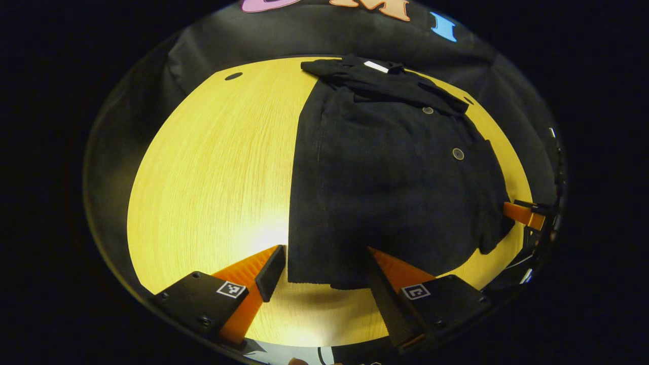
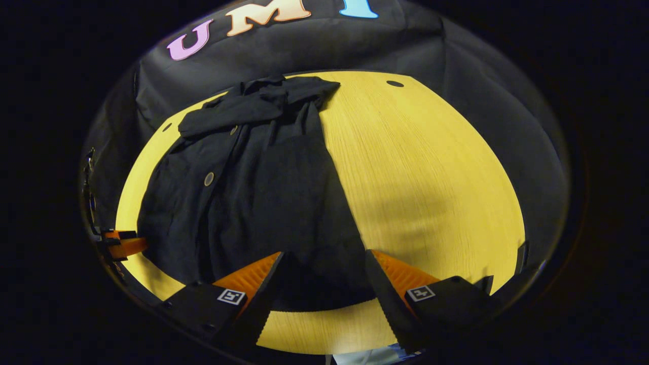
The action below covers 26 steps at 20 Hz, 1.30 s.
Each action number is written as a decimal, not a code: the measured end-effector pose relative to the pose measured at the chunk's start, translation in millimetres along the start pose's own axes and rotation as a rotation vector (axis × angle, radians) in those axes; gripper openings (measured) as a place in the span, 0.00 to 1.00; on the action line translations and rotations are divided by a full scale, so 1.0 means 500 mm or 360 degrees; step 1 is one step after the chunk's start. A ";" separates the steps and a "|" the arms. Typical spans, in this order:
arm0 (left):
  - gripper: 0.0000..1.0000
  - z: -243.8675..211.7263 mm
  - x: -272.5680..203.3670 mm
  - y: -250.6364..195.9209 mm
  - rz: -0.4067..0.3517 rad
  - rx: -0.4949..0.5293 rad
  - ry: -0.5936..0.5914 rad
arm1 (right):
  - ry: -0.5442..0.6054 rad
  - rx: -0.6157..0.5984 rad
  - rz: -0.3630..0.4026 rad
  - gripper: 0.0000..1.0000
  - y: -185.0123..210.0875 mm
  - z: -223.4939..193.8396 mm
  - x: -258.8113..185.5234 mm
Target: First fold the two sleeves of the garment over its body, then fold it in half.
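Black garment: a black button-front shirt of soft woven cloth (image 1: 390, 187) lies flat on the table, collar at the far end by the booth wall, hem nearest me; in the right gripper view it (image 2: 253, 197) takes the left part of the tabletop.
Sleeves: both look already laid over the body, since the outline is a narrow rectangle with straight side edges; I judge the half fold is what remains.
Handling: light, limp and not slippery, I would guess; it will sag between two holds and drag on the wood, so both corners ought to rise together.
Where to hold: the two hem corners, pinching every layer, then carry them toward the collar.
Buttons: two small round buttons (image 1: 458, 153) sit along the placket; I would keep my fingers off them.
Left gripper (image 1: 324, 268): my fingers are spread wide with nothing between them, straddling the hem's left corner.
Right gripper (image 2: 324, 274): also wide apart and empty, poised over the hem's right corner.
Table: round, yellow wood-grain top (image 1: 213, 172), bare beside the shirt.
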<state>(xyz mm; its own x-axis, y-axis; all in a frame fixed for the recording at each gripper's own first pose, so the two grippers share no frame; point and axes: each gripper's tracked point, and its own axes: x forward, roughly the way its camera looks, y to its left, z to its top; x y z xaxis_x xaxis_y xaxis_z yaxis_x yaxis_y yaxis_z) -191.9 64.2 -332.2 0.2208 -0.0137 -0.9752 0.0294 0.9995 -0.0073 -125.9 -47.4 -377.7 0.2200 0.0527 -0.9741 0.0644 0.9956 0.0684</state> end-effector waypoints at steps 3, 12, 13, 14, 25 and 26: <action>0.93 -0.004 0.001 -0.002 0.0017 0.0093 0.0012 | 0.0010 -0.0027 -0.0029 0.97 -0.001 -0.007 0.006; 0.07 0.001 0.011 -0.055 -0.0047 0.0185 -0.0043 | 0.0003 -0.0221 0.0008 0.08 0.053 -0.003 0.001; 0.04 0.001 0.008 -0.057 -0.0073 0.0187 -0.0052 | 0.0005 -0.0238 0.0009 0.04 0.054 -0.005 0.008; 0.01 0.002 0.009 -0.057 -0.0099 0.0168 -0.0047 | 0.0013 -0.0237 0.0044 0.03 0.057 -0.002 0.005; 0.00 0.077 -0.036 -0.057 -0.0188 -0.0023 -0.0146 | -0.0096 -0.0136 0.0179 0.02 0.104 0.098 -0.062; 0.00 0.098 -0.045 -0.057 -0.0193 -0.0024 -0.0170 | -0.0131 -0.0133 0.0198 0.02 0.111 0.123 -0.072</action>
<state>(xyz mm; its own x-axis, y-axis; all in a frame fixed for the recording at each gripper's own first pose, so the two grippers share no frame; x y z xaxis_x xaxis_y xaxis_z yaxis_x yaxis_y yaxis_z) -149.8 34.8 -299.1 0.3187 -0.1363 -0.9380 0.0479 0.9907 -0.1276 -70.2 0.9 -325.6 0.3006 0.1727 -0.9380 -0.0488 0.9850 0.1657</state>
